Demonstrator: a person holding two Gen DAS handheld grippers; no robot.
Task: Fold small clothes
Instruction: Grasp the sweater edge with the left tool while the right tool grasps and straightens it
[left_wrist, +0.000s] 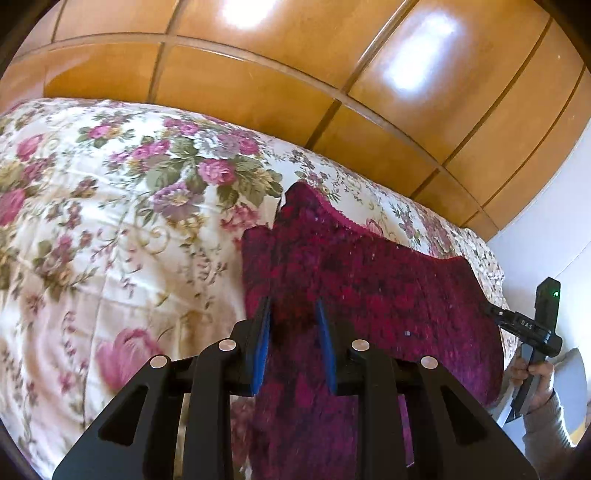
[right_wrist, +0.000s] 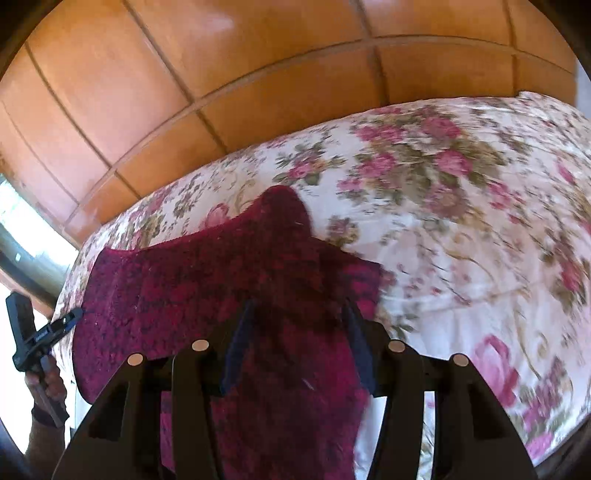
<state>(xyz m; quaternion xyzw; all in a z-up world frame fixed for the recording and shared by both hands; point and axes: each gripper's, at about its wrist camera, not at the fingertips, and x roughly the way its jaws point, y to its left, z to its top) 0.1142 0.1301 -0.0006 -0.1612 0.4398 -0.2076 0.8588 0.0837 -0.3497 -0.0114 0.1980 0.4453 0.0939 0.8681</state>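
A dark red, fuzzy knitted garment (left_wrist: 369, 280) is seen lying on a bed covered by a cream quilt printed with pink roses and green leaves (left_wrist: 110, 206). Behind the bed, a glossy orange-brown wooden panelled wardrobe (left_wrist: 295, 74) is recorded from 9 to 3 o'clock across the top of both views.

Left wrist view: the left gripper (left_wrist: 293, 314), black with blue pads, is positioned over the near part of the garment at 6 o'clock. Its jaws are noted as slightly apart, with red knit lying between them; the pads do not appear to press on it. At 4 o'clock the right gripper (left_wrist: 495, 312) is seen at the garment's far corner, held by a hand (left_wrist: 535, 373) in a grey sleeve.

Right wrist view: the right gripper (right_wrist: 301, 314) is seen with jaws clearly apart, the garment (right_wrist: 221, 280) lying between and beneath them without being pinched. At 8 o'clock the left gripper (right_wrist: 75, 314) is seen at the garment's opposite corner, held by a hand (right_wrist: 48, 380). The picture is blurred.

The garment is spread flat, one pointed corner directed towards 12 o'clock.
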